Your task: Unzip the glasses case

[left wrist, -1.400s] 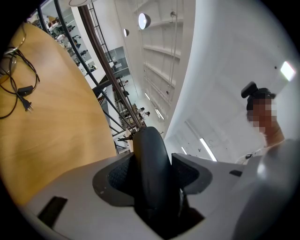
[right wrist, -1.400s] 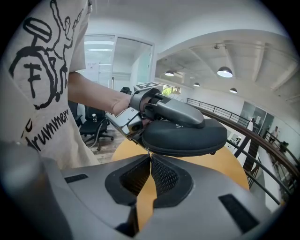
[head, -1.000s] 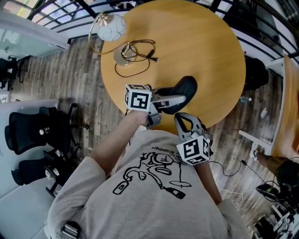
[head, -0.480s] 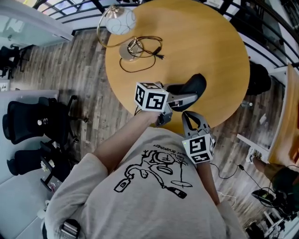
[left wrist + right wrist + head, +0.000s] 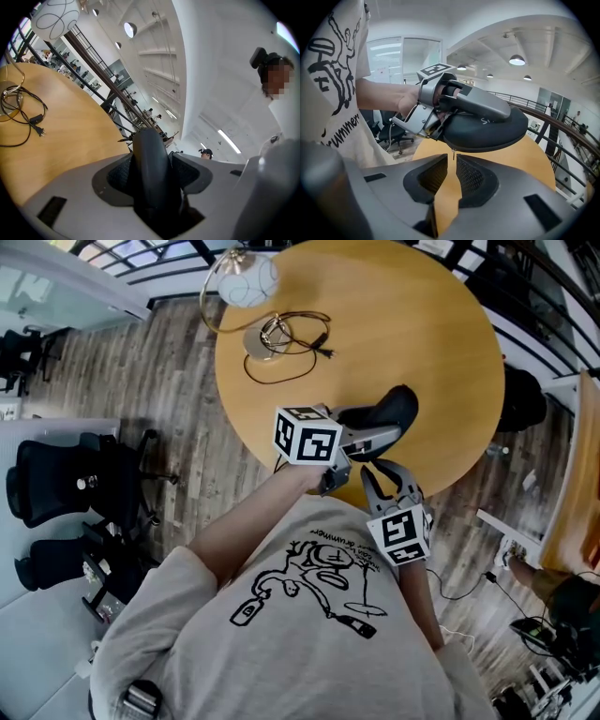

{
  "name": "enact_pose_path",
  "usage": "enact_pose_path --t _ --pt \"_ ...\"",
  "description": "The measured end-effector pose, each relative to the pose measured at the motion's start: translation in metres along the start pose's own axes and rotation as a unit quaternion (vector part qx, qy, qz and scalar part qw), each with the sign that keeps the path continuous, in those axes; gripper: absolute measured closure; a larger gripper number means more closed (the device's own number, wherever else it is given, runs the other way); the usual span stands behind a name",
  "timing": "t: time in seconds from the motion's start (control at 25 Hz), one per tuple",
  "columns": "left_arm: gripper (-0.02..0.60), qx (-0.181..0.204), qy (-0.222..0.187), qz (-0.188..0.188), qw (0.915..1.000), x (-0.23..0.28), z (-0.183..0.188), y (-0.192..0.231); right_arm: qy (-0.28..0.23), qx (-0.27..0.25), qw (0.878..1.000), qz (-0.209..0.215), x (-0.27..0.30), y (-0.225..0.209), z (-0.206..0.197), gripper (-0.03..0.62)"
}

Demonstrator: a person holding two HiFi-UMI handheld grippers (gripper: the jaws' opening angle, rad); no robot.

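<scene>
- T-shirt (image 5: pixel 309 615): mine, pale grey, short sleeves; black line drawing of a figure across it, with a line of black lettering.
- left gripper (image 5: pixel 380 437): mine, smooth mid-grey shell with long tapering jaws.
- bracket (image 5: pixel 414 121): silver metal, angular, at the rear of the left gripper.
- left cube (image 5: pixel 307 435): white, with a black square marker on each face.
- right gripper (image 5: pixel 451 159): same grey shell, broad rounded shoulders.
- pads (image 5: pixel 471 180): black with a fine mesh texture, set in dark scooped recesses on my right gripper.
- slots (image 5: pixel 536 204): dark rectangles, one sunk into each jaw's outer face.
- right cube (image 5: pixel 398 533): white, with black square markers.
</scene>
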State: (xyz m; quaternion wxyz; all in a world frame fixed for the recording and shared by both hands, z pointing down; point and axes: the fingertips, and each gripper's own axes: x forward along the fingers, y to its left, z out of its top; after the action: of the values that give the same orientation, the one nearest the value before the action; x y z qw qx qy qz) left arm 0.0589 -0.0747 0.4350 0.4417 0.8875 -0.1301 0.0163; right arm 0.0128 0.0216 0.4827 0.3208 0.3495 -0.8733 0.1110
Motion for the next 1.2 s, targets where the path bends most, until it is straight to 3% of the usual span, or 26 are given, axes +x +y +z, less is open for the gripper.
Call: enact_pose_path --t 0.28,0.52,1.2 --pt "0.328 0.014 0.000 0.009 0.9999 0.003 -0.001 -0.001 -0.009 0.019 1.000 -0.009 0.001 -0.006 0.004 0.562" --pt "0.334 0.035 0.028 0.002 0.9990 0.005 -0.005 -0.005 -0.008 0.046 0.999 -0.012 0.000 -0.008 0.002 0.569" --pt "0.336 0.031 0.048 0.000 0.9984 -0.004 -0.018 -0.008 0.027 0.025 0.997 -0.067 -0.011 -0.034 -0.009 0.569"
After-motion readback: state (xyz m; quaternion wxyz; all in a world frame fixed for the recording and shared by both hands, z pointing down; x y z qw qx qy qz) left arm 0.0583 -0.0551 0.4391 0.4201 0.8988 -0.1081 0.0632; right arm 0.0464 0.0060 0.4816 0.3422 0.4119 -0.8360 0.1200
